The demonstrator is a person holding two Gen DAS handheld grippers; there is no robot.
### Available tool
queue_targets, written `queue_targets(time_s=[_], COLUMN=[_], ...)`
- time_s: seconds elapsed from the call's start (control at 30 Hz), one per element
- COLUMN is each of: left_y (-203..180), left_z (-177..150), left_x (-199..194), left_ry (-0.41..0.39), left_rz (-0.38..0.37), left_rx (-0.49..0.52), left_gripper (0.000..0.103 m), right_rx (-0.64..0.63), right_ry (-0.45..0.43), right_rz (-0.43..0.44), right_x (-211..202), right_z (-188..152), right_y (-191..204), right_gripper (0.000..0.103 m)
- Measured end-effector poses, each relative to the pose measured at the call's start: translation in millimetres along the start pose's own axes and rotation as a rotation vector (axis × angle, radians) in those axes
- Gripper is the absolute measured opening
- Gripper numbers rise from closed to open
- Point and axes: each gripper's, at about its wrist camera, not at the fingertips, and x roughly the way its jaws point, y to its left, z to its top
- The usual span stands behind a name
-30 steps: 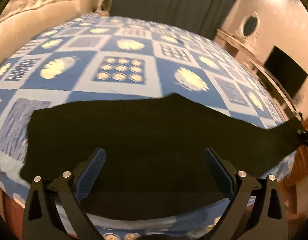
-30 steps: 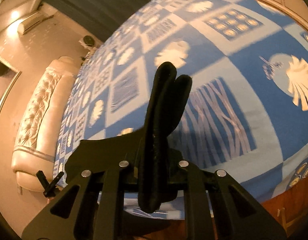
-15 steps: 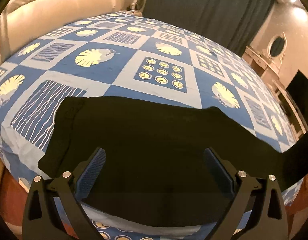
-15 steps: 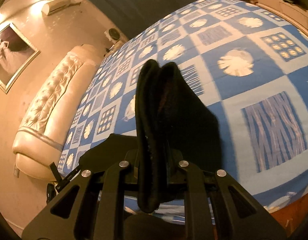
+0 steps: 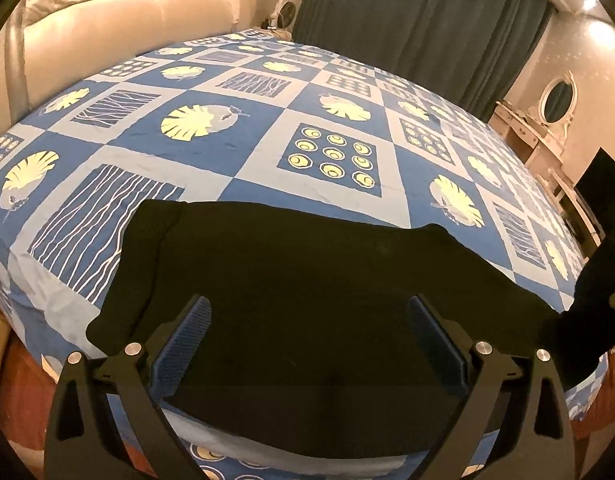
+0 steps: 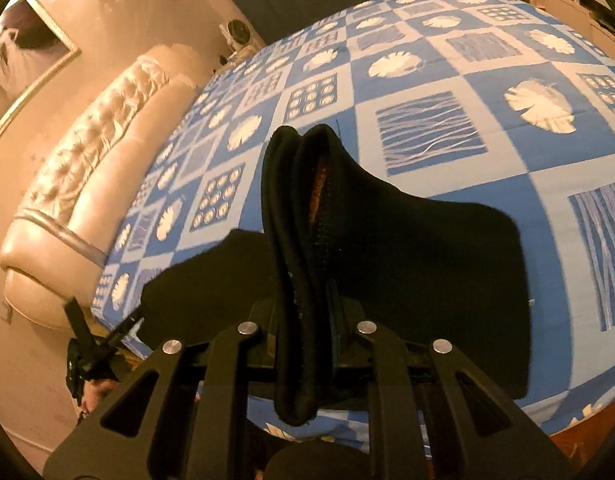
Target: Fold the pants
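Right claw (image 6: pixel 307 344) is clamped on a bunched end of the black soft-fabric pants (image 6: pixel 407 264); the rest trails away to its left, long axis along the near edge of the blue patchwork bedspread (image 5: pixel 267 140). Left claw (image 5: pixel 307 344) hangs over them, jaws wide and empty. One pair, two claws.

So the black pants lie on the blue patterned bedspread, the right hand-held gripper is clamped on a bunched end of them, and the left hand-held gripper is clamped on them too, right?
Not quite. The left hand-held gripper is open, its jaws spread wide above the black pants, gripping nothing, as the left wrist view shows. The rest stands: the pants lie on the blue patterned bedspread, and the right hand-held gripper is clamped on a bunched end.
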Motion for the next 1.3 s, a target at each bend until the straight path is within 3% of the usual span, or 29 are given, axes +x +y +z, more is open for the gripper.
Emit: queue_targets(time_s=[0.37,0.77,0.87,1.03,1.17,1.3], left_y=[4,4,5,9,12,16], left_z=[2,1,1,1,2,2], left_x=[0,1,2,2,3,2], left_ry=[-0.002,0.003,0.007,0.011,0.012,0.014], left_rz=[-0.001,-0.005,-0.008,-0.01,-0.018,-0.039], left_rx=[-0.023,-0.03,-0.041,-0.055,-0.063,-0.066], left_gripper=[0.098,0.098,0.097,0.098,0.098,0.098], right_rx=[-0.078,-0.162,-0.092,-0.051,-0.061,-0.053], right_ry=[0.111,0.168,0.179,0.201,0.198,0.141], right_rz=[-0.105,-0.225,-0.147,-0.062,-0.009,0.06], right_x=[75,126,130,136,140,125], right_z=[-33,-51,-55,-64,-70,-71], right_y=[30,57,53,55,58,60], right_gripper=[0.015,0.019,0.039,0.052,0.068,0.069])
